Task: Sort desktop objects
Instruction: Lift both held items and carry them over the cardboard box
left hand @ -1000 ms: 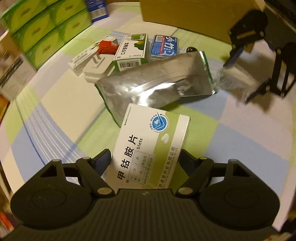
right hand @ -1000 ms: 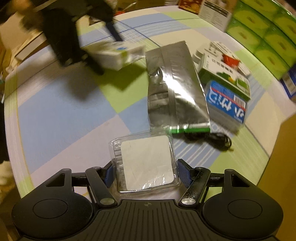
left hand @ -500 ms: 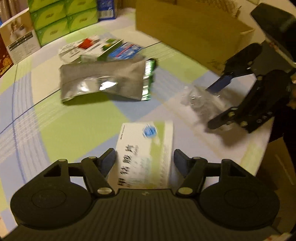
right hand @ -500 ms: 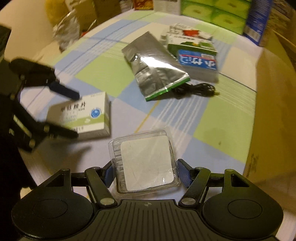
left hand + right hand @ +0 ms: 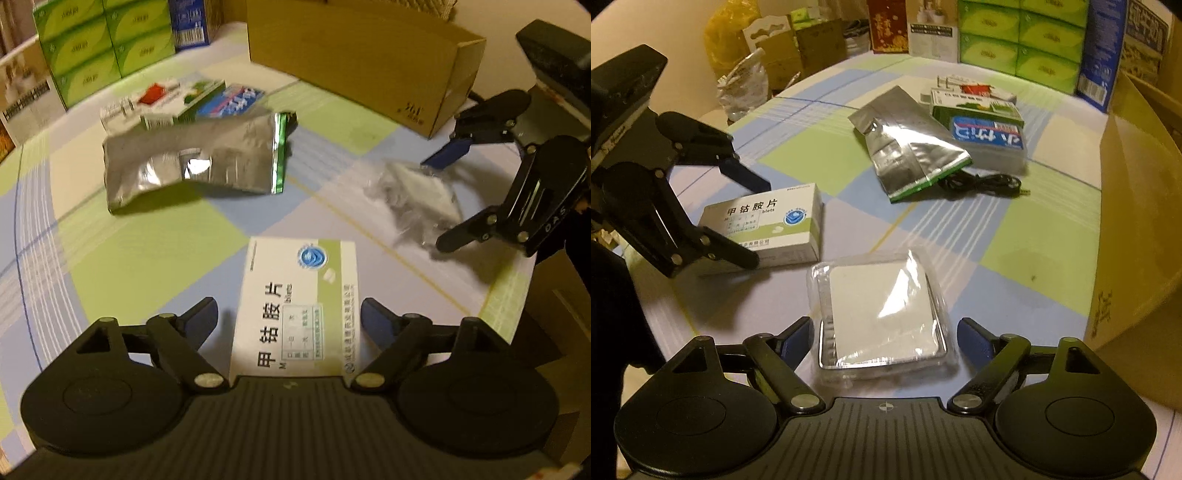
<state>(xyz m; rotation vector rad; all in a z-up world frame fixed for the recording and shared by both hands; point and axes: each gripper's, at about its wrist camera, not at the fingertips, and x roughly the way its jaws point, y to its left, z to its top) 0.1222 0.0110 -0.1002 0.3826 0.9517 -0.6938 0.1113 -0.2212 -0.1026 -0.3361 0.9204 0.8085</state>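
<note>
While both fingers (image 5: 218, 314) part, medicine box (image 5: 295, 310) lengthwise between them, unpinched.

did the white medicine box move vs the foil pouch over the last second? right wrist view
Yes. The white medicine box was up beside the foil pouch; now it lies on the tablecloth, well nearer the camera and left of the pouch, between the opening left tongs.

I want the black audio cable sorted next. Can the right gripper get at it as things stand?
Probably not yet: the clear plastic clamshell pack sits between the opening right gripper jaws. Beyond it the table is bare up to the black audio cable, whose far end tucks under the silver foil pouch.
</note>
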